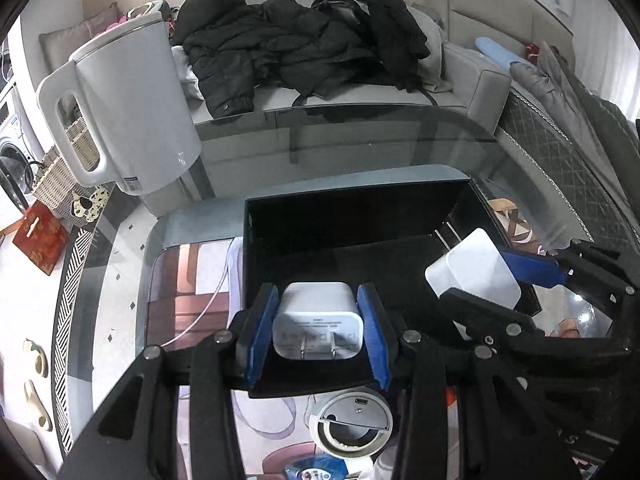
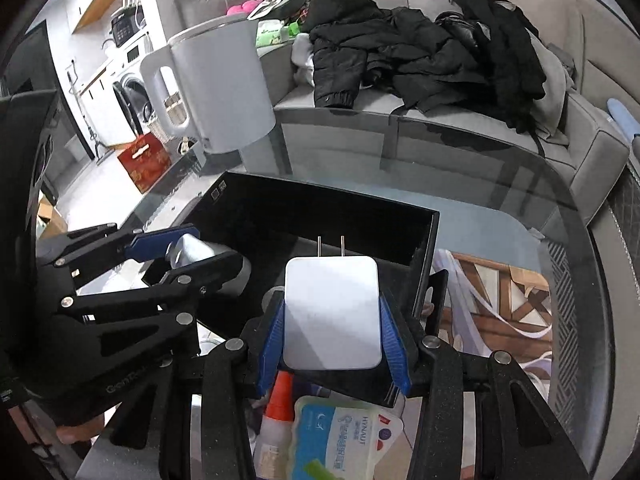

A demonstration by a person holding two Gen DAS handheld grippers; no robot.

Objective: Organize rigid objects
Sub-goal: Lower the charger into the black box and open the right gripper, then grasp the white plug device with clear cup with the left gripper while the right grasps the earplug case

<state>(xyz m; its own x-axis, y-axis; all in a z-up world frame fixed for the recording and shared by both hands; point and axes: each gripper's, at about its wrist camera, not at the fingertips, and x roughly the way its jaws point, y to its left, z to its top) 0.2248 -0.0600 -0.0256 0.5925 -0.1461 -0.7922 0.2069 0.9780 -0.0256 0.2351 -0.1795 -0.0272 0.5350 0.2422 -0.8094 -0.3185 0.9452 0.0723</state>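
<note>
Grippers at work over the open black rectangular box point(image 1: 360, 224) on our glass table point(image 1: 360, 148): left gripper point(image 1: 318, 330) clamps a small white cube charger point(image 1: 318, 320), right gripper point(image 2: 332, 340) clamps a flat white rounded-square charger point(image 2: 332, 312).

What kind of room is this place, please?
Probably a home living room: a grey fabric sofa piled with black padded jackets, a glass coffee table, and a white front-loading washing machine behind.

Probably home: sofa point(image 2: 460, 120), washing machine point(image 2: 128, 96)
</note>
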